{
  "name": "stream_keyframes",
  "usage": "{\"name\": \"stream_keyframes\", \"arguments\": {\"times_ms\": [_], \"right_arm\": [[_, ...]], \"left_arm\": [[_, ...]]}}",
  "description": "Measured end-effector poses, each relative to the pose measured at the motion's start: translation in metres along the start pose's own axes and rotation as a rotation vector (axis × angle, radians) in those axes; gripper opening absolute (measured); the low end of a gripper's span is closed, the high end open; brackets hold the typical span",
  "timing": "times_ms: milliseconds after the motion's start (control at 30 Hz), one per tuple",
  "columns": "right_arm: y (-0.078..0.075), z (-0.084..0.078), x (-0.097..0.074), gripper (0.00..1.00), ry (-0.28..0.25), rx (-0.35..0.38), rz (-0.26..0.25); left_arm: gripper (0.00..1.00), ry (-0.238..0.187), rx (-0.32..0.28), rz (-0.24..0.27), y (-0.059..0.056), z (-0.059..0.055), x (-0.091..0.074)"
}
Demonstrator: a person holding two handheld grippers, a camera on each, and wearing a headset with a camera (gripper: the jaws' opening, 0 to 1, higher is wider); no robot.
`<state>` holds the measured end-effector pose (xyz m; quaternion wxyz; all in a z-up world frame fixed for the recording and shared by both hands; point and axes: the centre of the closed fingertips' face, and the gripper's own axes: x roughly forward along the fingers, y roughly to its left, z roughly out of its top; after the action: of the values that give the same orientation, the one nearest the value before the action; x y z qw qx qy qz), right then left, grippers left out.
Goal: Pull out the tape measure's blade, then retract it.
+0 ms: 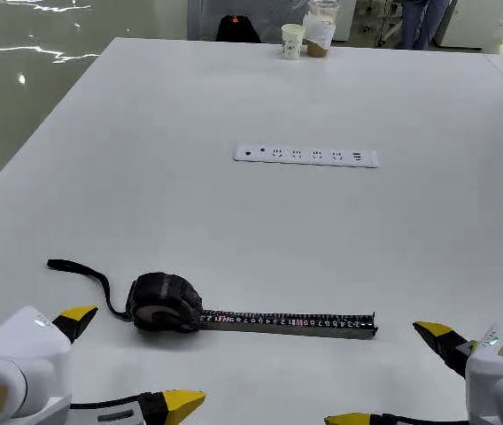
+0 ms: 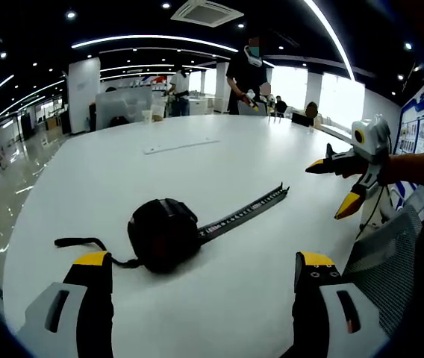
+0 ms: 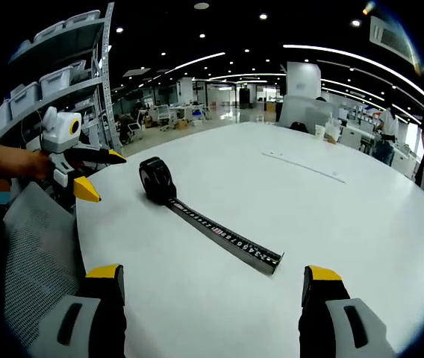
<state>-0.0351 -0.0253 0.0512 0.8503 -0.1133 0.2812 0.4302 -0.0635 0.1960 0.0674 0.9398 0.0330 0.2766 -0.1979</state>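
I hold my left gripper [image 1: 132, 356] and my right gripper [image 1: 391, 374] low over the near edge of the smooth, matte white table [image 1: 340, 230]. Both have their black, yellow-tipped jaws spread wide with nothing between them. The tape measure [image 1: 165, 302] lies on the tabletop just ahead of the left gripper, touching neither one. Its case is a rounded black lump with a ribbed, rubbery-looking shell and a paler round face on its side. Its blade [image 1: 287, 320] is drawn out, a dark flat strip with pale numerals lying on the table, and its hooked end is near my right gripper. A thin black strap [image 1: 79, 270] curls away from the other side of the case. Well beyond, in mid-table, sits a long, flat white power strip [image 1: 305, 156] with a row of sockets. At the far edge a pale paper cup [image 1: 293, 41] stands just beside a clear container [image 1: 320, 31] with something white around it. I cannot tell what either one holds.
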Motion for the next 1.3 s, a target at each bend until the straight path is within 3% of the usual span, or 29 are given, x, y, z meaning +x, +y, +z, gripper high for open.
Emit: {"name": "stream_keyframes", "arguments": {"times_ms": [300,567,800,1300], "right_arm": [[0.007,0.007,-0.003,0.99,-0.006,0.052,-0.032],[0.018,0.015,-0.004,0.99,-0.024,0.068,-0.040],[0.024,0.017,-0.003,0.99,-0.023,0.075,-0.055],[0.026,0.018,-0.007,0.98,-0.027,0.104,-0.064]], "left_arm": [[0.99,0.002,-0.027,0.063,0.001,-0.001,-0.004],[0.99,0.002,-0.046,0.083,-0.007,0.000,-0.003],[0.99,0.016,-0.040,0.133,-0.003,0.000,-0.005],[0.99,0.016,-0.062,0.145,-0.006,0.000,-0.006]]}}
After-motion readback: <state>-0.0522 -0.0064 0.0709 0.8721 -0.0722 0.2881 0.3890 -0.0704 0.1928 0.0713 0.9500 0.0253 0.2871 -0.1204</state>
